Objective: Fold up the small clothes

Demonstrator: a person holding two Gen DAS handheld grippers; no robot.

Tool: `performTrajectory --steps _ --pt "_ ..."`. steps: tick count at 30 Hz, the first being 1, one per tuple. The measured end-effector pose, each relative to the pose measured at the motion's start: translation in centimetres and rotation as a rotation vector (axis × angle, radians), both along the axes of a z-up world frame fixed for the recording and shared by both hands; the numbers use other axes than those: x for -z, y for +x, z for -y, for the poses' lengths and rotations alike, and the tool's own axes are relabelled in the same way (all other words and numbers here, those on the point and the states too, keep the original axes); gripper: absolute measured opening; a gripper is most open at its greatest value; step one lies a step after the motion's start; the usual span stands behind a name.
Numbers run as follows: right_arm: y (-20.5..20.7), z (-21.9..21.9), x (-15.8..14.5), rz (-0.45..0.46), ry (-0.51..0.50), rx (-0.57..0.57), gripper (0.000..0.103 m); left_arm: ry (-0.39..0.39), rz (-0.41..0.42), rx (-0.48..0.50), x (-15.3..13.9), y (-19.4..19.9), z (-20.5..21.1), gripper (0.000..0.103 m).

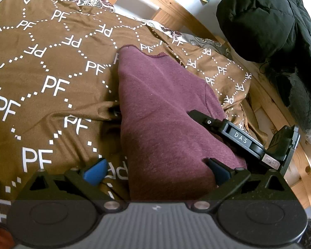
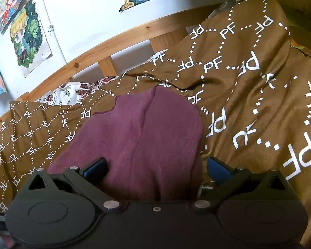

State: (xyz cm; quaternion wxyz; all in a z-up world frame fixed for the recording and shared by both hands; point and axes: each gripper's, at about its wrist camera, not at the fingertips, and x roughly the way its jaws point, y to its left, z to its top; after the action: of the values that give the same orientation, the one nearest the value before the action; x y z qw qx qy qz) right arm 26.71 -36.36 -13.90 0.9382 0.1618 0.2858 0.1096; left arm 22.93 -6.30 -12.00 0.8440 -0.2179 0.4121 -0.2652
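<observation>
A maroon knit garment [image 1: 161,120] lies as a long folded strip on the brown "PF" patterned bedspread [image 1: 43,66]. My left gripper [image 1: 155,171] is open, its blue-padded fingers standing apart either side of the garment's near end. The right gripper's black body shows in the left wrist view [image 1: 244,139], resting against the garment's right edge. In the right wrist view the same garment [image 2: 143,137] runs away from the right gripper [image 2: 157,169], which is open with its fingers spread over the near end. Neither gripper holds cloth.
A wooden bed rail [image 1: 176,6] runs behind the bedspread, with a white wall and posters [image 2: 29,35] beyond. A black puffy jacket [image 1: 269,25] is heaped at the right. A floral sheet [image 2: 72,92] peeks out by the rail.
</observation>
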Motion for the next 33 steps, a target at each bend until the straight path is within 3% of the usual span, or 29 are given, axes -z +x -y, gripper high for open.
performTrajectory --steps 7,10,11,13,14,16,17,19,27,33 --pt "-0.1 -0.3 0.0 0.001 -0.002 0.002 0.101 0.002 -0.018 0.018 0.0 0.2 -0.1 0.103" --pt "-0.3 -0.2 -0.2 -0.002 0.011 0.005 0.093 -0.012 -0.042 0.035 -0.1 0.6 -0.3 0.099" --pt "-0.3 -0.1 -0.2 -0.002 0.017 0.003 0.089 -0.018 -0.042 0.040 -0.1 0.6 -0.4 0.096" --pt "-0.4 -0.2 -0.4 -0.005 0.024 0.001 0.081 -0.058 -0.042 0.086 -0.3 0.7 -0.4 0.072" --pt "-0.5 -0.2 -0.5 -0.009 0.032 -0.006 0.070 -0.064 -0.054 0.102 -0.5 0.9 -0.3 0.072" --pt "-0.5 -0.4 -0.7 -0.027 0.051 -0.011 0.053 -0.006 -0.050 0.110 -1.1 1.0 0.1 0.059" --pt "-0.6 -0.5 -0.8 -0.031 0.056 -0.015 0.039 0.014 -0.050 0.113 -1.5 1.1 0.2 0.057" --pt "-1.0 -0.7 -1.5 -0.017 0.062 -0.020 0.033 0.038 -0.044 0.117 -2.7 0.9 0.2 0.054" --pt "-3.2 -4.2 -6.9 0.090 -0.050 -0.004 0.031 0.201 0.152 0.206 -10.1 0.5 -0.8 0.053" --pt "-2.9 -6.8 -10.2 0.146 -0.054 0.038 0.031 0.345 0.353 0.263 -14.9 1.5 -1.2 0.053"
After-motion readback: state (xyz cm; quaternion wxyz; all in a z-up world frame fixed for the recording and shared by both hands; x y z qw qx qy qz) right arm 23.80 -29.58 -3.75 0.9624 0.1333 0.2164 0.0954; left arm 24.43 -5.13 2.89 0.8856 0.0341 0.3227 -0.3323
